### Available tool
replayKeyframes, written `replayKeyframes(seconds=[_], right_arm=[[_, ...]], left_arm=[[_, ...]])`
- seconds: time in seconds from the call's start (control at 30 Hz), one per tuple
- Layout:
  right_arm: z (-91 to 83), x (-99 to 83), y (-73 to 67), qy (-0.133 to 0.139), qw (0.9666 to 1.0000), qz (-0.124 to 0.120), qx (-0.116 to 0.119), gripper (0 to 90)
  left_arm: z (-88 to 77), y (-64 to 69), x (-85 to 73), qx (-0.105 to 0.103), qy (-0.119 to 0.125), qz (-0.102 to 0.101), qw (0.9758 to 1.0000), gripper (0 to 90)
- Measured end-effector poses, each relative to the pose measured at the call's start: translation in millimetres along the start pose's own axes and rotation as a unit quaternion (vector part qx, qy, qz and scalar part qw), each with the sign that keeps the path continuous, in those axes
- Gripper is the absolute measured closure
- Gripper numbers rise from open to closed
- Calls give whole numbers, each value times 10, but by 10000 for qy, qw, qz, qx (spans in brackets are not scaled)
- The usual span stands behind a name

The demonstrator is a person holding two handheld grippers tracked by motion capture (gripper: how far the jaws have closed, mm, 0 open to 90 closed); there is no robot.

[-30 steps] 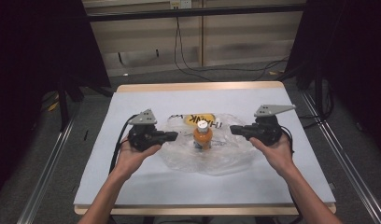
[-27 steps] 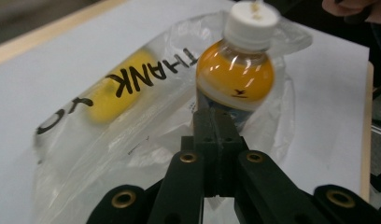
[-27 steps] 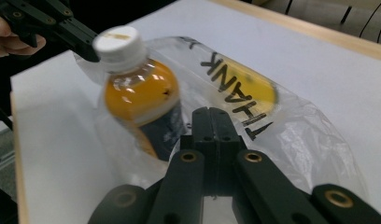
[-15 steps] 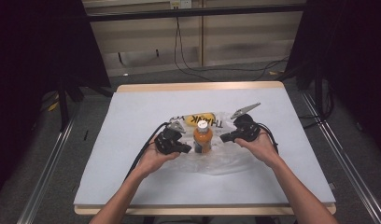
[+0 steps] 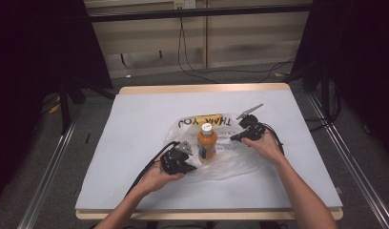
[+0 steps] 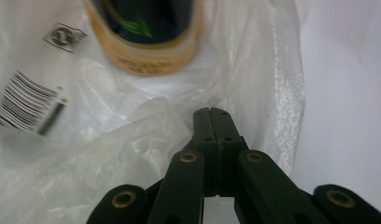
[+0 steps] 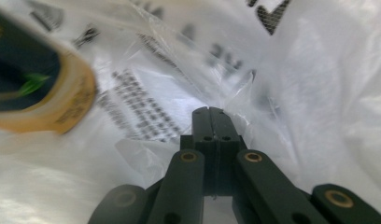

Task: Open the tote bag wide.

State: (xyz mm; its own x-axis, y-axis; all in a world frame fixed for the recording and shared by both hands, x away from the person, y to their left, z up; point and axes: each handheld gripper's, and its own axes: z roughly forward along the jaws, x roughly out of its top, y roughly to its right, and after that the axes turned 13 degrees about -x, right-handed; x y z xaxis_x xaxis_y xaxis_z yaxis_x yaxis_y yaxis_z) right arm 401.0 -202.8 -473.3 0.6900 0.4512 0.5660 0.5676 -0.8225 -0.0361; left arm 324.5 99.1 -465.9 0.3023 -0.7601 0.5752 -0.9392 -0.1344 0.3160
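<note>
An orange juice bottle with a white cap [image 5: 207,142] stands upright on a crumpled clear plastic bag [image 5: 228,160] mid-table [image 5: 135,119]. The left hand-held gripper [image 5: 187,167] and right hand-held gripper [image 5: 236,138] flank it, both clenched, tips at the plastic.

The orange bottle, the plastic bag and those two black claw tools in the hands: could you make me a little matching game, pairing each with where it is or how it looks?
Things:
1. bottle
2. plastic bag
3. left gripper
4. right gripper

Descriptions:
A. lies crumpled on the white table, with yellow and black print
B. stands upright with a white cap
C. jaws shut, on the far right side of the bottle
D. jaws shut, at the bag's near left edge

Pairs: 1-B, 2-A, 3-D, 4-C
</note>
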Motion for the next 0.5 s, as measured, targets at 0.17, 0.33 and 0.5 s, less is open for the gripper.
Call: replayKeyframes(seconds=[0.17,0.33,0.5], right_arm=[[77,13,227,305,9987,391,-84,900],[120,83,351,364,9960,615,-532,900],[144,104,429,428,9926,881,-722,900]], left_arm=[[4,62,-26,-59,-23,49,10000,900],[-4,31,-29,-156,-12,4,9999,900],[-3,6,-20,-173,46,-64,9998,900]])
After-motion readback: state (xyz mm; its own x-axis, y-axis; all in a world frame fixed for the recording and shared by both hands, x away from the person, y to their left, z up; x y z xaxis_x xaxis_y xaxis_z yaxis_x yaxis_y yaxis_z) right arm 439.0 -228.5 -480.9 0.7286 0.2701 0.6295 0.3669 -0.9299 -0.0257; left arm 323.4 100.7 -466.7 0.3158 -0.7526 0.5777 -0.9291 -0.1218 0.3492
